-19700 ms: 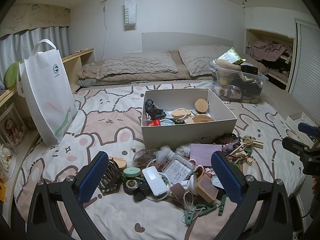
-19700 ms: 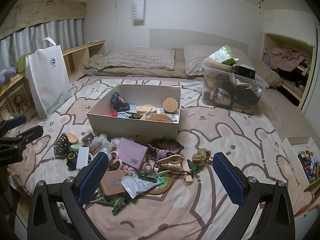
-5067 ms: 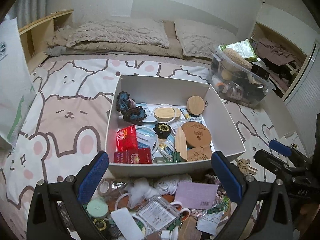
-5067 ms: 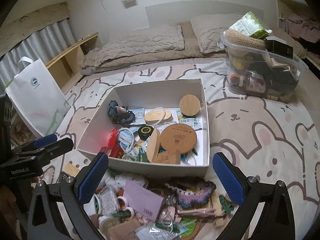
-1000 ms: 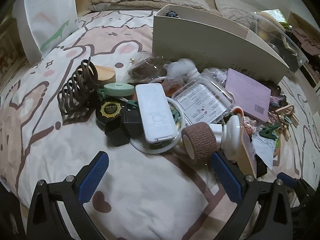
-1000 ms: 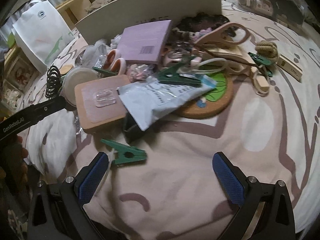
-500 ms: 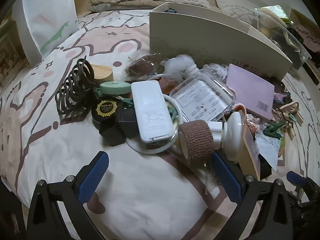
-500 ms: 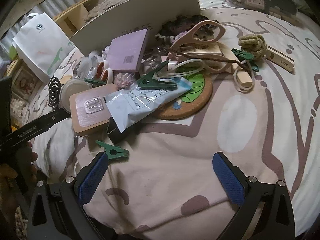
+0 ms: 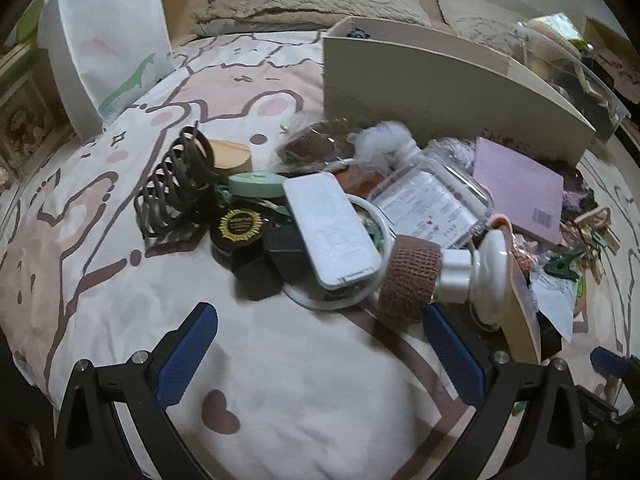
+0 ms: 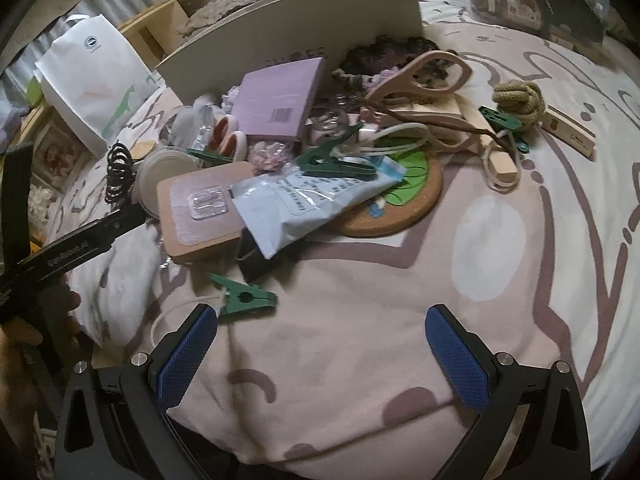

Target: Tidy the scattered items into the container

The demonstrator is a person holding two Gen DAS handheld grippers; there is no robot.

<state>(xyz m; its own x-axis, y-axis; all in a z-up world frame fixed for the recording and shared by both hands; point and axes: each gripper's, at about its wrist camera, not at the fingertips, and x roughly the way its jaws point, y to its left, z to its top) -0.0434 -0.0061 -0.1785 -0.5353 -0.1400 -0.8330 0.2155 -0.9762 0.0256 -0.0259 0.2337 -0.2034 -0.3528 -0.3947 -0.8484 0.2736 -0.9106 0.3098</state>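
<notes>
Both grippers hover over the bed [image 9: 280,380], fingers wide and empty: left gripper [image 9: 320,356] facing a brown bandage roll [image 9: 410,276] at 1 o'clock, right gripper [image 10: 320,356] with a green clip [image 10: 246,300] at 11.

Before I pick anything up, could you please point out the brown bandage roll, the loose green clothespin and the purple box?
brown bandage roll [image 9: 410,278]: left wrist view, on its textured outer wrap.
loose green clothespin [image 10: 246,298]: right wrist view, at its pivot.
purple box [image 10: 280,98]: right wrist view, on its top face.

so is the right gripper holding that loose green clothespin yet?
No. The right gripper is open and empty; the green clothespin lies on the bedspread by its left finger.
</notes>
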